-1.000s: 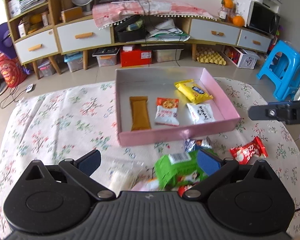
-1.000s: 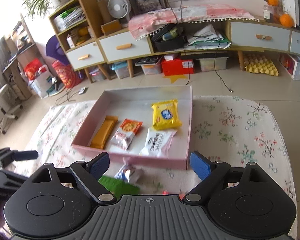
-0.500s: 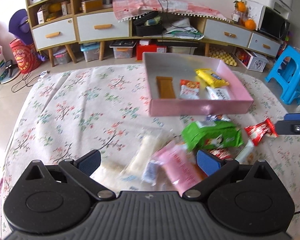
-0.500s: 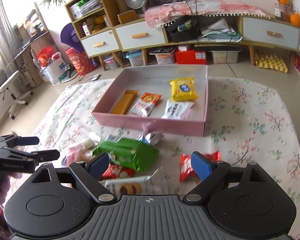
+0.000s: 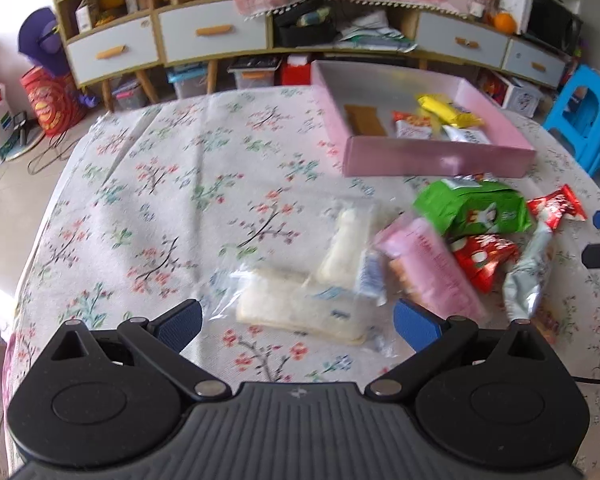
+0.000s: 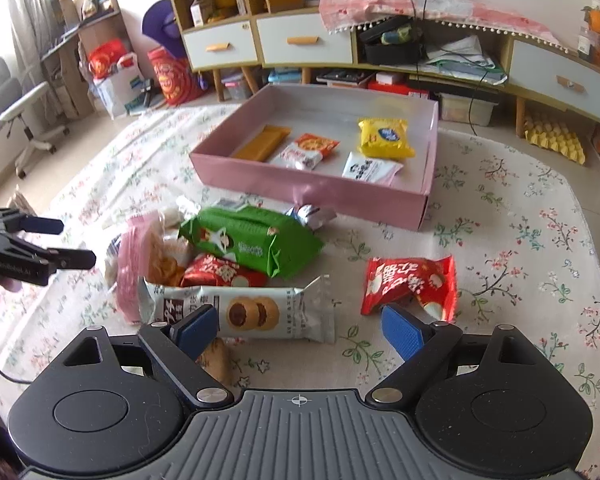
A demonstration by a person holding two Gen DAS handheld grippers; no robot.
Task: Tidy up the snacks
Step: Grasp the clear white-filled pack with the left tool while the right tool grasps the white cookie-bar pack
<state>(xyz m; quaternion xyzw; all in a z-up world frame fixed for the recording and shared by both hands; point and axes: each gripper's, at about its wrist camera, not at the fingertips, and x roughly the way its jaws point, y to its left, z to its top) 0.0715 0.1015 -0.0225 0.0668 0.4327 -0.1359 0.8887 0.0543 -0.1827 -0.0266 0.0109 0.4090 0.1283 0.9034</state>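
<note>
- One pink box (image 6: 308, 194) is seen at the far side of the cloth.
- Four packets are counted inside it: brown (image 6: 262, 143), orange-and-white (image 6: 305, 151), yellow (image 6: 385, 138), white (image 6: 370, 169).
- Two red packets are seen near: right (image 6: 410, 282), left (image 6: 220, 274).
- One green bag (image 6: 252, 242) is counted.
- One silver biscuit pack (image 6: 240, 312) is counted.
- One pink pack (image 5: 432, 266) is counted.
- Two clear white packs (image 5: 300, 306) (image 5: 350, 248) are seen left.
</note>
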